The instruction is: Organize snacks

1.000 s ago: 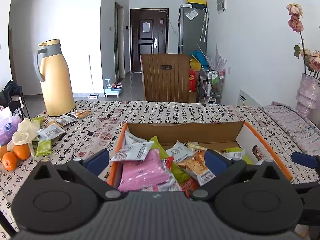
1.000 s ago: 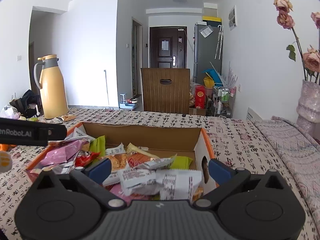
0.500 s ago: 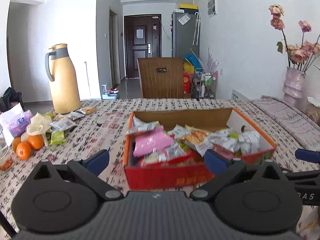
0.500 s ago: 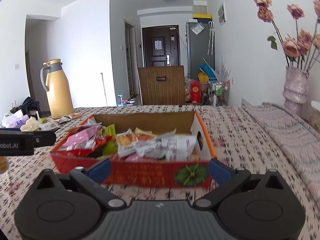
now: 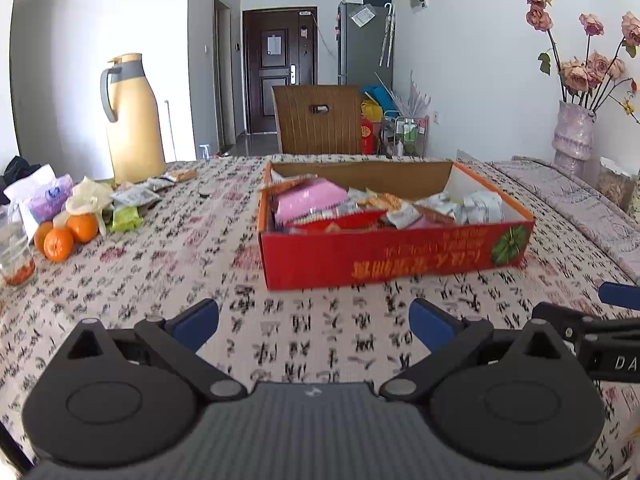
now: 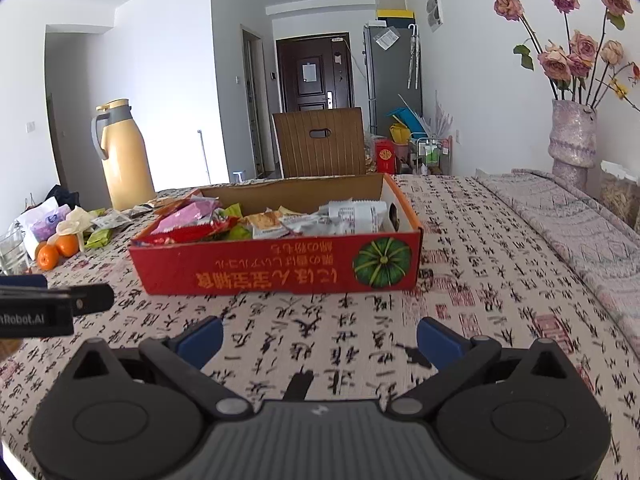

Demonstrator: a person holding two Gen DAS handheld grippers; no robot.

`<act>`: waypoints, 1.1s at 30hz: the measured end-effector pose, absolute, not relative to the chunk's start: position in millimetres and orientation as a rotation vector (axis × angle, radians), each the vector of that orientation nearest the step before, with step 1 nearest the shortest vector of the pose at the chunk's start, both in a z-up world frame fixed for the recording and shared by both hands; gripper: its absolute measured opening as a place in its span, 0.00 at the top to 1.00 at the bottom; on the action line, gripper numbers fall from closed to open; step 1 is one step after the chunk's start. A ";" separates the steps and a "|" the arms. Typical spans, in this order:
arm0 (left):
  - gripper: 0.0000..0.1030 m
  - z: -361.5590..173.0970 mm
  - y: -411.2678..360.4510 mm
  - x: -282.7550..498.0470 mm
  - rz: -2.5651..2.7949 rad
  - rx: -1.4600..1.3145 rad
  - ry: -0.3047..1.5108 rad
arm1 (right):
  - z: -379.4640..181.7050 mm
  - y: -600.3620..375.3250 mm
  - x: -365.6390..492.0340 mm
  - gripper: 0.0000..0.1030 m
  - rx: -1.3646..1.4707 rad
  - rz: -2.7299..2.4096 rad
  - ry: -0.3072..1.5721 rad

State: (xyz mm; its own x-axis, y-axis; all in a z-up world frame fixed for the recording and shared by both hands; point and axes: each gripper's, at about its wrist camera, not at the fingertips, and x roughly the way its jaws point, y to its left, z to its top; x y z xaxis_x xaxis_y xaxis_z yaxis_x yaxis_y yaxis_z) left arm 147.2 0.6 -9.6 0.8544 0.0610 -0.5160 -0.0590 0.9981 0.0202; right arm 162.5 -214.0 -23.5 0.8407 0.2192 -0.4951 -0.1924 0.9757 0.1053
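A red cardboard box [image 5: 384,258] [image 6: 280,270] sits mid-table, filled with several snack packets, among them a pink packet [image 5: 308,202] [image 6: 188,216]. More loose snack packets [image 5: 134,198] [image 6: 110,220] lie at the left by the jug. My left gripper [image 5: 314,326] is open and holds nothing, a short way in front of the box. My right gripper [image 6: 320,338] is open too, also short of the box's front wall. Each gripper's side shows at the edge of the other's view.
A yellow thermos jug [image 5: 134,120] [image 6: 122,152] stands at the back left. Oranges [image 5: 64,236] [image 6: 56,250], a tissue pack [image 5: 44,200] and a glass [image 5: 14,254] crowd the left edge. A vase of roses [image 6: 572,136] stands at the right; a wooden chair [image 5: 318,120] is behind the table.
Both grippers have pulled back from over the box toward the table's near side; the box's red front wall now shows. Both stay open with nothing in them.
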 end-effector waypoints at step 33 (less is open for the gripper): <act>0.00 -20.2 5.1 130.5 0.017 -0.014 0.559 | -30.5 -211.1 150.5 0.00 0.049 0.178 0.550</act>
State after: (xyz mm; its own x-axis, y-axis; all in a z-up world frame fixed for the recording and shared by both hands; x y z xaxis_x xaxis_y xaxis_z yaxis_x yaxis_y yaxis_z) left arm 130.5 5.1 -20.2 0.8476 0.0122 -0.5305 -0.0196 0.9998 -0.0083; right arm 150.5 -211.1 -30.5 0.8378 0.1809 -0.5152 -0.1549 0.9835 0.0934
